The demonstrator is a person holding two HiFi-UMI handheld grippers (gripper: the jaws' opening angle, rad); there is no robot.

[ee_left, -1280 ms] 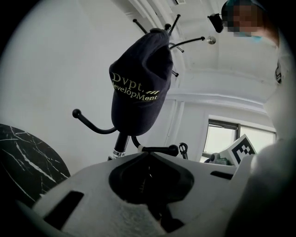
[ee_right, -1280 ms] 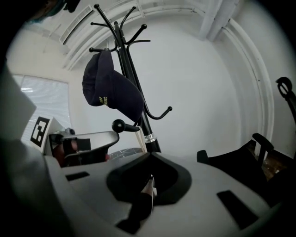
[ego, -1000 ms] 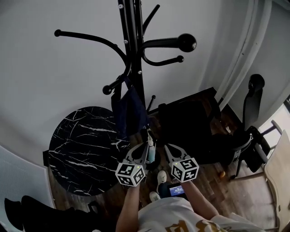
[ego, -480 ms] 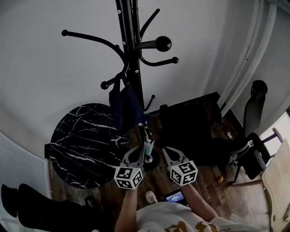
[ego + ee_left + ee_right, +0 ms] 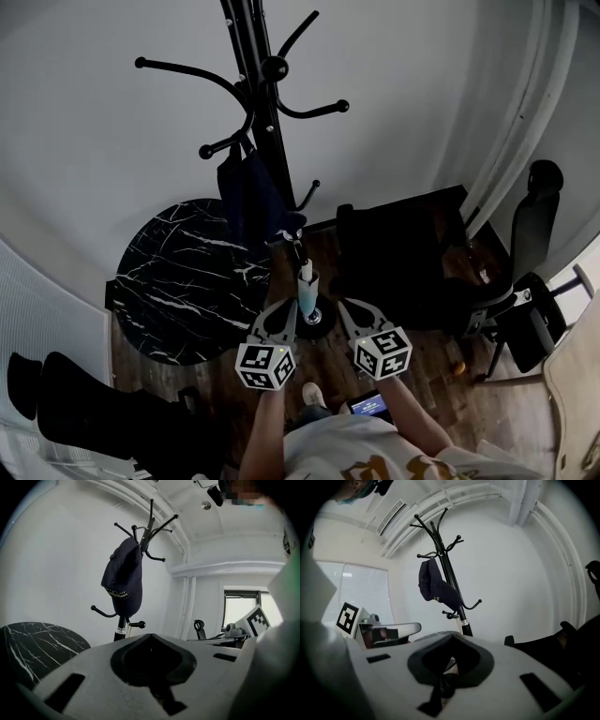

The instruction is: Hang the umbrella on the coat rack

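The black coat rack [image 5: 265, 112] stands ahead, seen also in the left gripper view [image 5: 121, 625] and the right gripper view [image 5: 450, 581]. A dark navy cap [image 5: 248, 202] hangs from one of its hooks. I find no umbrella in any view. My left gripper [image 5: 284, 309] and right gripper [image 5: 352, 309] are side by side, low in the head view, short of the rack's base [image 5: 314, 323]. Their jaws look closed together with nothing between them, both for the left gripper [image 5: 150, 637] and the right gripper [image 5: 452, 634].
A round black marble table [image 5: 187, 281] sits left of the rack. A black armchair [image 5: 394, 262] is to the right, and an office chair [image 5: 534, 216] beyond it. Dark items [image 5: 84, 422] lie on the wooden floor at lower left. A small lit screen [image 5: 367, 405] shows by the person's body.
The rack sits farther off and more to the left in the head view than a second ago. Both grippers stay side by side and hold nothing.
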